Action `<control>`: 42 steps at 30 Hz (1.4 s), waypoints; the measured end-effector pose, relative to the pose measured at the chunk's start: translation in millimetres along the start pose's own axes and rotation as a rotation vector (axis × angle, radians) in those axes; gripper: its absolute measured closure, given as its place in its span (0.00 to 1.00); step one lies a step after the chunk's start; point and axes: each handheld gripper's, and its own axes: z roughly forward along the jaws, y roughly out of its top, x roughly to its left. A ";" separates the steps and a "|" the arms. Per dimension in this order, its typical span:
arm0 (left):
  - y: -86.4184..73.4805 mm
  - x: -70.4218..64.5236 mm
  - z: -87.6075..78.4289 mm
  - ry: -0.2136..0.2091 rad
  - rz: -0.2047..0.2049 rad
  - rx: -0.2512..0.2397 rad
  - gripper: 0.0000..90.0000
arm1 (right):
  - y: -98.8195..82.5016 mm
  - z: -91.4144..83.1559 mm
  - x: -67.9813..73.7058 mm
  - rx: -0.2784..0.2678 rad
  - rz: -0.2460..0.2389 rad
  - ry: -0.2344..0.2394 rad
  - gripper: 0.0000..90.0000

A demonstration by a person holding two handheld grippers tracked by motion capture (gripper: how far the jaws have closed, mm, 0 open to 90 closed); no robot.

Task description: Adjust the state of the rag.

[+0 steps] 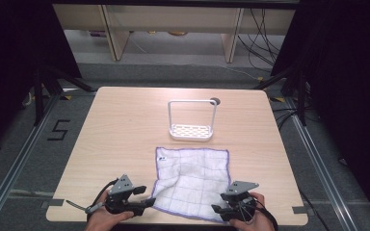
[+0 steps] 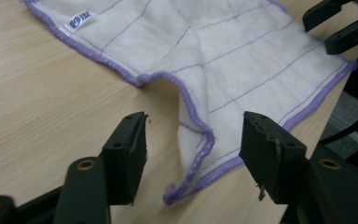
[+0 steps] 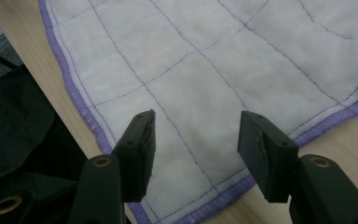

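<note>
A white cloth [image 1: 192, 178] with a purple hem and thin purple grid lines lies spread on the wooden table [image 1: 120, 130], near its front edge. My left gripper [image 1: 149, 202] is at the cloth's near left corner. In the left gripper view its jaws [image 2: 196, 119] stand open, and a raised fold of the cloth's hem [image 2: 200, 140] lies between them, untouched by the pads. My right gripper [image 1: 217, 209] is at the near right corner. Its jaws [image 3: 196, 115] are open just above the flat cloth [image 3: 214, 60], holding nothing. The right gripper's fingers [image 2: 340, 23] also show at the left gripper view's top right.
A white wire rack [image 1: 191, 120] with a perforated base stands upright behind the cloth, past the table's middle. A small round hole [image 1: 215, 101] is in the table beside it. The cloth's near hem reaches the table's front edge [image 1: 173, 222].
</note>
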 end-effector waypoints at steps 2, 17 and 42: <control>-1.3 2.7 1.0 0.000 0.017 0.037 0.55 | -1.2 1.5 0.5 0.023 -0.012 -0.006 0.52; -9.1 -16.9 6.2 -0.128 0.072 0.114 0.96 | -7.1 -12.6 -11.4 0.105 -0.144 0.002 0.94; 62.0 62.3 45.1 0.158 0.060 0.050 0.41 | 62.9 0.0 -102.4 -0.086 0.060 -0.173 0.52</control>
